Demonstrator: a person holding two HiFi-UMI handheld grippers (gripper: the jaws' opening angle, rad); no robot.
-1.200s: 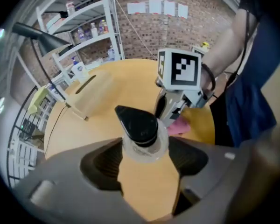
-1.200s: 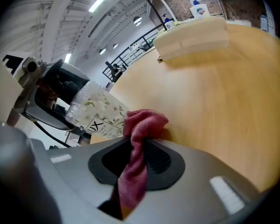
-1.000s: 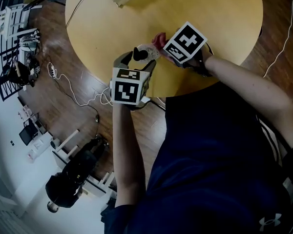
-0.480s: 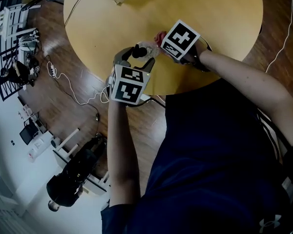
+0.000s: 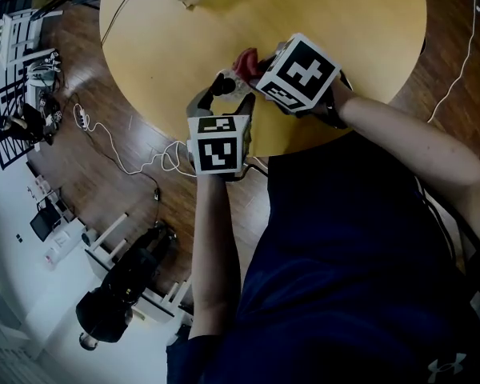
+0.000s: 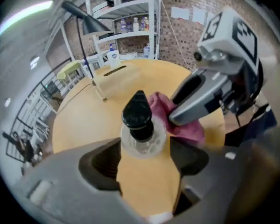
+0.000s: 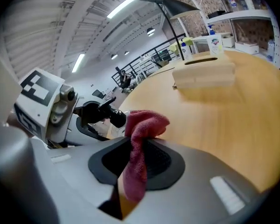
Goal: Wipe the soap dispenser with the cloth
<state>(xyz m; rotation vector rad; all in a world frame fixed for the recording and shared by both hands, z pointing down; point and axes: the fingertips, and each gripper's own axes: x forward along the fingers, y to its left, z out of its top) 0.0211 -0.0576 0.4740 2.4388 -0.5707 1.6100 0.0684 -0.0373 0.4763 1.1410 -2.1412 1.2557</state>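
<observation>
Round yellow wooden worktop (image 5: 344,22) looked smooth, with a satin finish, faint grain and soft glare. Clear soap dispenser (image 6: 139,129): body was transparent and glossy, glass or plastic, couldn't tell. Its pump head was black glossy plastic. Dark red cloth (image 7: 140,139) was matt, with a fuzzy terry-like pile. Right tool (image 7: 137,160): smooth grey plastic shell, matt; pads were black, finely ribbed and rubber-like. Pale wooden box (image 7: 204,73) looked bare and matt. Dark plank floor (image 5: 72,174) was wood-look, glossy, with reflections.
</observation>
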